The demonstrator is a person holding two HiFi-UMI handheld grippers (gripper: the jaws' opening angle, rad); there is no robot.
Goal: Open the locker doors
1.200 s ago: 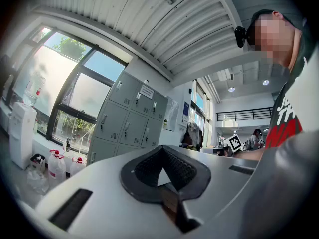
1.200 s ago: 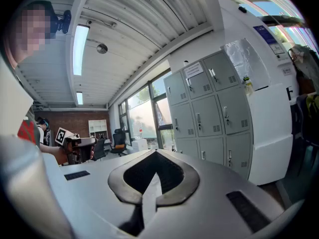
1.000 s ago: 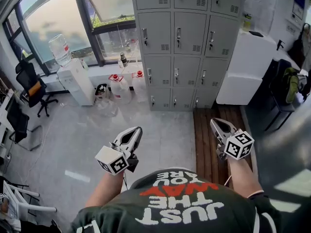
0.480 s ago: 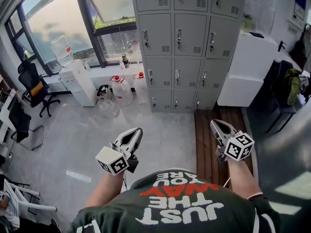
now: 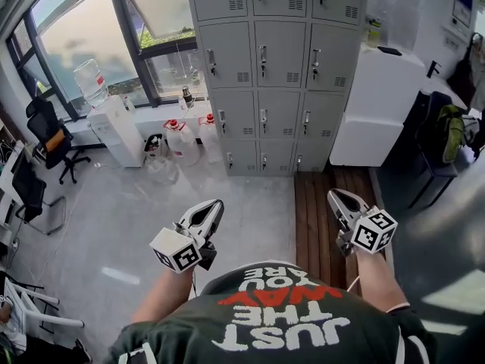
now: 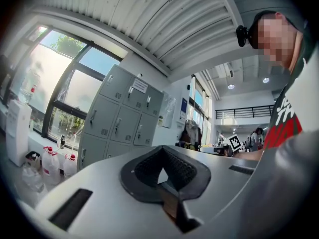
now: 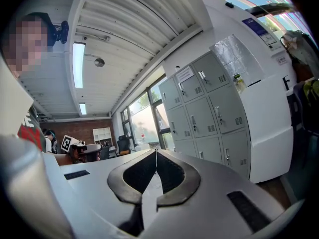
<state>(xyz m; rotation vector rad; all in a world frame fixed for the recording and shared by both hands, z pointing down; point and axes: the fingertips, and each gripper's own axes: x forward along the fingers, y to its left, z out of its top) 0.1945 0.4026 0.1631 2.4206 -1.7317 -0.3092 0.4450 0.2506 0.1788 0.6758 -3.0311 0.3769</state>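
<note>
Progress: nothing done yet, by my reading. Every door I can see on the tall grey metal locker bank (image 5: 261, 74) sits flat and closed, with its latch handle in place.
Lockers: on the far side of the room against the wall, between the big window (image 5: 83, 29) on the left and the white boxy cabinet (image 5: 375, 105) on the right. They are well apart from me across the pale grey floor (image 5: 151, 211).
Left tongs (image 5: 214, 203): pinched together with nothing between them, held low and near, pointing toward the lockers.
Right tongs (image 5: 334, 196): closed too and empty, over the dark wooden plank strip (image 5: 311, 218).
Left to do: get close, take a handle and pull. I judge that all the doors are yet to be opened.
</note>
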